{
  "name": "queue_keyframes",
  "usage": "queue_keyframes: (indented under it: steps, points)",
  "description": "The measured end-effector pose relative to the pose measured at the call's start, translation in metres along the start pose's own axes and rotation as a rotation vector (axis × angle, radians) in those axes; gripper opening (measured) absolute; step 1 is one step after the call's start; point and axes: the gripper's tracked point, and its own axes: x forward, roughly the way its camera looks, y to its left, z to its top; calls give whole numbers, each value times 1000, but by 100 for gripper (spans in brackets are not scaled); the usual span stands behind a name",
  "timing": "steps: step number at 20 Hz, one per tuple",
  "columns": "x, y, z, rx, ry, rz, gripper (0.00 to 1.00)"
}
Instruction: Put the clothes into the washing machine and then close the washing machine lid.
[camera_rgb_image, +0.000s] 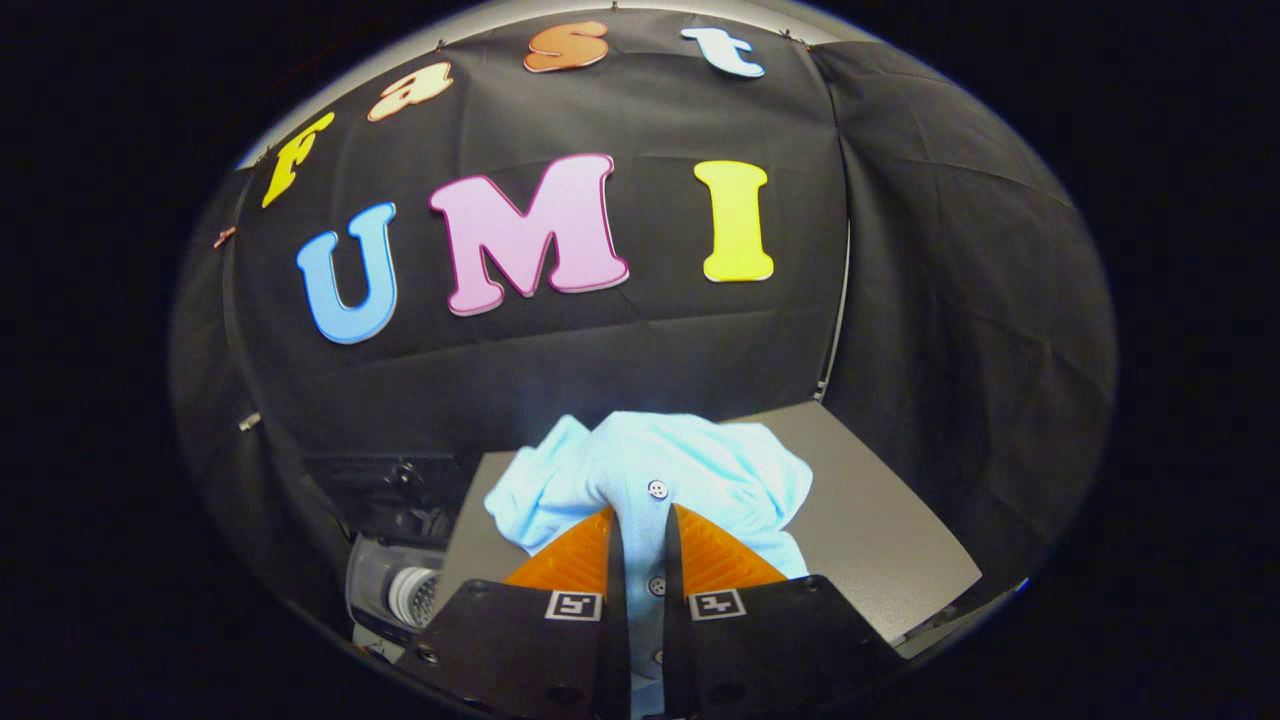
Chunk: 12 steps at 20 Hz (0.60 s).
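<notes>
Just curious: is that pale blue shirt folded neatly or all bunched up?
Bunched up. The shirt hangs in crumpled folds, its buttoned strip pinched between the tongs, above a grey table.

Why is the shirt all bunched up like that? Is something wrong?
Nothing looks wrong. The shirt is bunched because the gripper is shut on its buttoned strip, lifting it above the grey table. The washing machine sits lower, beside the table.

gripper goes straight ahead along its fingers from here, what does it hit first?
The gripper is shut on the light blue shirt, which bunches ahead of the fingers. Past that, probably the black cloth wall; depth is unclear.
</notes>
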Motion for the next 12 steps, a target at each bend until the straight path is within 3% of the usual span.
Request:
queue_keyframes:
  steps: [5, 12]
  points:
    - [-41, 74, 31, 36, -59, 135, 17]
    - [-73, 196, 21, 30, -30, 331, 17]
